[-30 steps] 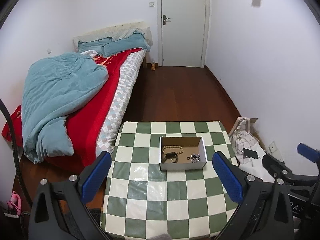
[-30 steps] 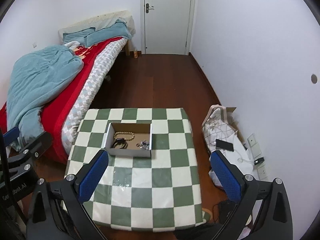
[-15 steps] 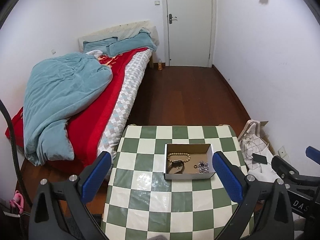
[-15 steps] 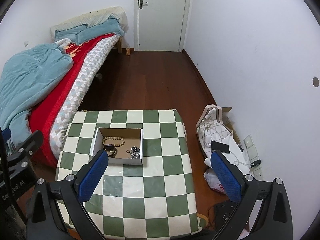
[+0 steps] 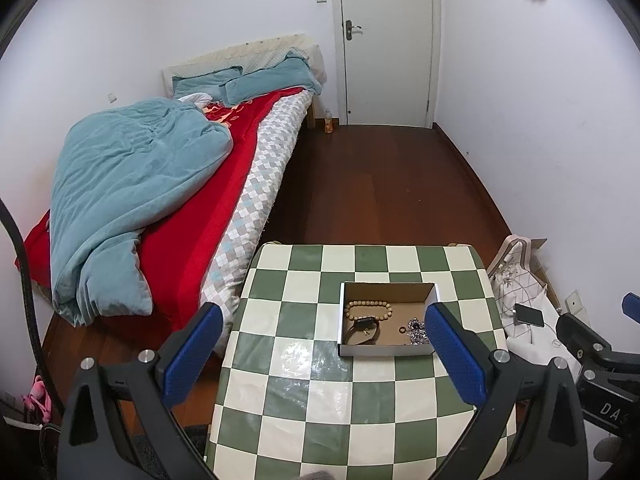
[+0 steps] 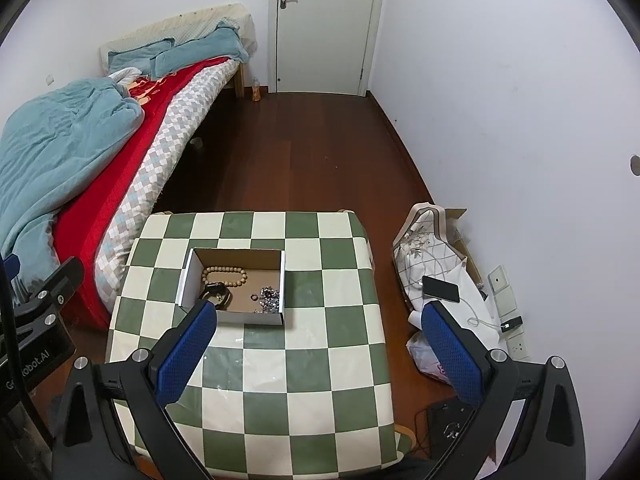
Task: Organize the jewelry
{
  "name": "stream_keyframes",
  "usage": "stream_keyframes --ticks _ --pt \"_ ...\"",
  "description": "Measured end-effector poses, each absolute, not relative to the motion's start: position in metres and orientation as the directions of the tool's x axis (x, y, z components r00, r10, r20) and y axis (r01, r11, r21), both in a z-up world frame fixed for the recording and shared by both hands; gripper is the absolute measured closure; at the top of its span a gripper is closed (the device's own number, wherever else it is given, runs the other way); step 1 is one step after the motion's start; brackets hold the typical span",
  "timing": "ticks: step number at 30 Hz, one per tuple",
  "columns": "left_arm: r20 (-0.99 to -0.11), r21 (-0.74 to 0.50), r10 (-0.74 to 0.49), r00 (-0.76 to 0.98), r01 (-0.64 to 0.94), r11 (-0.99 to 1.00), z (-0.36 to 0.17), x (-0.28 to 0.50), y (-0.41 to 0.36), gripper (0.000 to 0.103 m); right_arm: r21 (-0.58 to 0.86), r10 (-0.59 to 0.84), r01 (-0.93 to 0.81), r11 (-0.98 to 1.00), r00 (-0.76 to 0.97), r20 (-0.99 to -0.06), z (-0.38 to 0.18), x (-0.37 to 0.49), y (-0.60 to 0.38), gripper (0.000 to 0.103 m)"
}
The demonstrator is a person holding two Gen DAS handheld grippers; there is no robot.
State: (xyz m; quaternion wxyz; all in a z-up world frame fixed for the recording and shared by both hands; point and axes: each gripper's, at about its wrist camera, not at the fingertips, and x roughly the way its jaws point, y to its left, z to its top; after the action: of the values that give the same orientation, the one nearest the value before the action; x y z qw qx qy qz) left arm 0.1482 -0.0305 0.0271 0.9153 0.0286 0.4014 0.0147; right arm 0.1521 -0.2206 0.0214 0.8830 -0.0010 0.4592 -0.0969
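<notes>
We hold both claws above the near part of the checkered table [image 5: 304, 420], and neither grips anything. Our left claw [image 5: 322, 314] has its blue pads spread wide; the open cardboard box [image 5: 387, 288] sits ahead of it and toward its right finger [image 5: 456, 354], whose tip overlaps the box's right near corner in the left wrist view. Our right claw [image 6: 318, 308] is likewise spread wide, with the box [image 6: 236, 258] ahead and to its left, the left finger [image 6: 188, 354] crossing the box's near left corner in that view.

Inside the box, from the left claw's view, a wooden bead bracelet [image 5: 369, 309] lies toward the far left, a dark watch-like band [image 5: 363, 326] just nearer than it, a small ring [image 5: 401, 328] near the middle, and a glittery silver tangle [image 5: 416, 330] at the right, close beside our right finger.

Well beyond the claws' left is a bed [image 5: 180, 216] with a teal duvet; off to the right, on the floor, a phone [image 6: 440, 289] rests on a bag.
</notes>
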Motion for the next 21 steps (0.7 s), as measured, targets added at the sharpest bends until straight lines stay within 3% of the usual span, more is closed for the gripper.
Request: stream_keyframes --ticks 21 --pt "-0.74 0.056 0.044 0.671 -0.004 0.998 0.0254 0.1479 -0.0218 0.0 -0.09 -0.167 0.162 0.983 0.568 -0.806 0.0245 0.1511 -0.217 0.0"
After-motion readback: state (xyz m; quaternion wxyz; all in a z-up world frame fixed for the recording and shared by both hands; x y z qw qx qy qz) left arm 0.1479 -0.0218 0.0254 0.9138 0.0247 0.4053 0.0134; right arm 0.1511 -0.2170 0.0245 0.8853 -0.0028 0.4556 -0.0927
